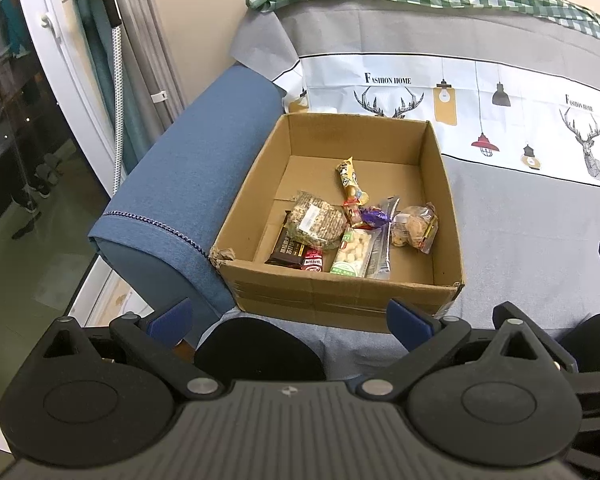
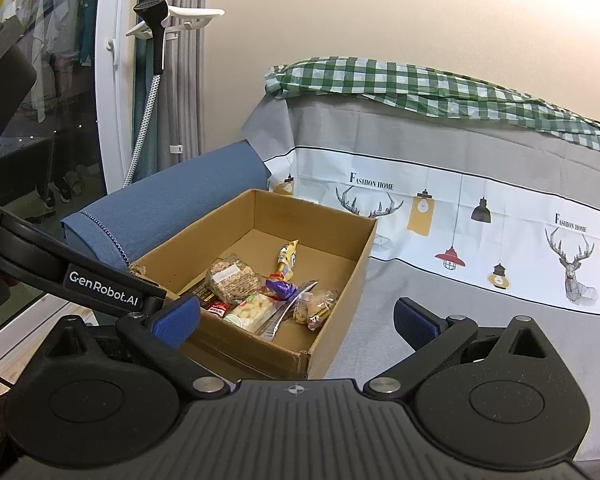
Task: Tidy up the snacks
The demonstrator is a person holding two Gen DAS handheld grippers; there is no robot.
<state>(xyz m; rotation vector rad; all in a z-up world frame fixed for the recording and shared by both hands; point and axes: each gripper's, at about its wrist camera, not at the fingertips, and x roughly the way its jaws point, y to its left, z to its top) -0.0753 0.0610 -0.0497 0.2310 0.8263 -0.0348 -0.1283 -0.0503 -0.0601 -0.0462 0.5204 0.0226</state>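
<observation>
Nearest the camera, the left gripper (image 1: 288, 320) is seen spread wide, nothing held or touched between its blue pads; the right gripper (image 2: 296, 320) is likewise spread and empty. Both hover short of the cardboard box (image 1: 340, 292) on the grey-covered sofa, beside the blue armrest (image 1: 188, 184). The snacks (image 1: 340, 228) are piled in the box's near half. They are judged light, crinkly and slippery, the cookie bag (image 1: 414, 226) fragile; a grip across a packet's flat middle is advised.
</observation>
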